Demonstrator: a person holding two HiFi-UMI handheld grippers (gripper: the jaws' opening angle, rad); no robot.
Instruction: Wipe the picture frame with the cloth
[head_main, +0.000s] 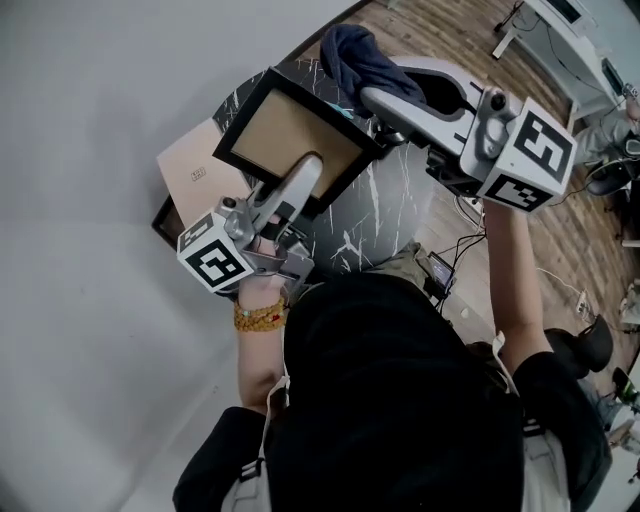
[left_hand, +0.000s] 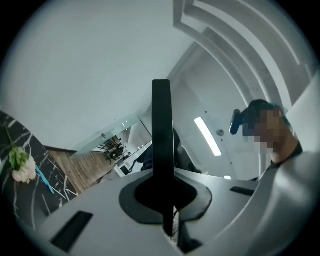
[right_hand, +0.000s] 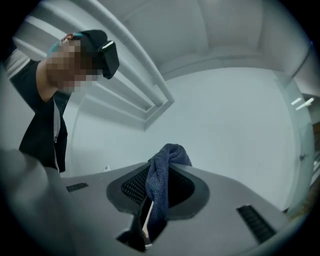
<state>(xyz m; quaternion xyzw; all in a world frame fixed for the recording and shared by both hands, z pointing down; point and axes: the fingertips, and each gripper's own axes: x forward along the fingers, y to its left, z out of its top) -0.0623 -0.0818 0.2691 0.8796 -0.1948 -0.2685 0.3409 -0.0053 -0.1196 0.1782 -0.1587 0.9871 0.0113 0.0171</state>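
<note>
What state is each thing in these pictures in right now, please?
picture frame: held up and tilted, gripped at its near edge.
cloth: bunched, pinched at the frame's far corner; contact with the frame cannot be told.
left gripper: jaws shut on the picture frame.
right gripper: jaws shut on the cloth.
beige box: lying flat on the table.

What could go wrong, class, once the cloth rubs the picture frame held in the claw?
1. The left claw pinches the picture frame by one edge only; wiping pressure might twist it loose onto the table.
2. The cloth is caught in the right claw by a small fold and might slip out.
</note>
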